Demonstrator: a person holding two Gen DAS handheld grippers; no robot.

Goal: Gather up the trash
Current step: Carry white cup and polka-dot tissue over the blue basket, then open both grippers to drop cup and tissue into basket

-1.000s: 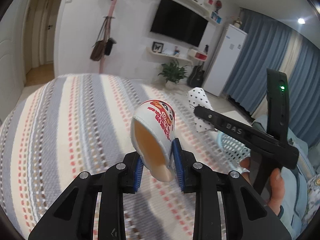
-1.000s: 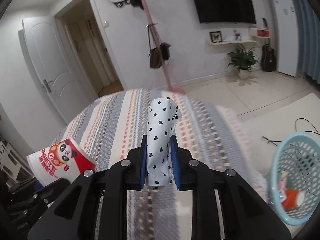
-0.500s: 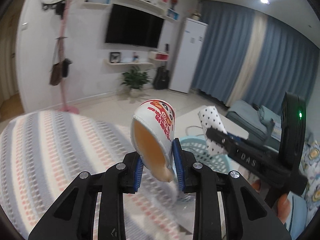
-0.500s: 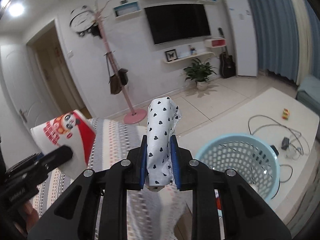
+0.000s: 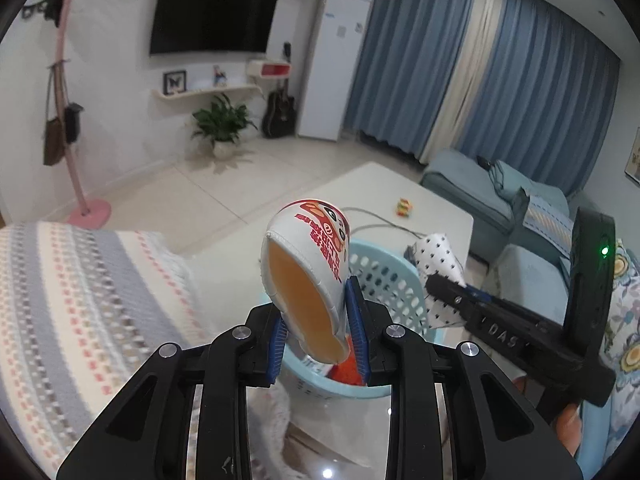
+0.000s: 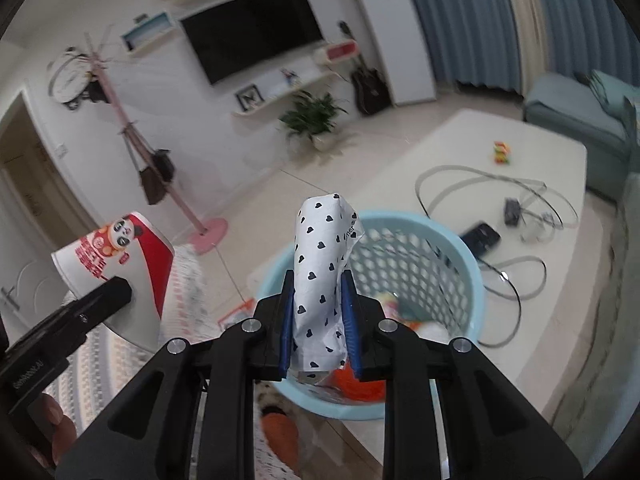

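My left gripper (image 5: 320, 340) is shut on a white and red paper cup (image 5: 308, 280) with a panda print, its mouth tilted toward the camera, held over the near rim of a light blue mesh basket (image 5: 384, 276). My right gripper (image 6: 318, 328) is shut on a white wrapper with black hearts (image 6: 320, 276), held over the same basket (image 6: 452, 276). The basket holds some trash, among it an orange piece (image 6: 360, 384). The cup also shows in the right wrist view (image 6: 116, 256), and the wrapper in the left wrist view (image 5: 438, 264).
The basket stands on a white low table (image 6: 560, 184) with cables (image 6: 516, 208), a phone (image 6: 480, 236) and a small toy (image 6: 502, 152). A striped cloth surface (image 5: 80, 300) lies to the left. A blue sofa (image 5: 480, 192) is on the right.
Both grippers have swung right, away from the striped cloth, and now hang over the blue basket. Each still holds its item.
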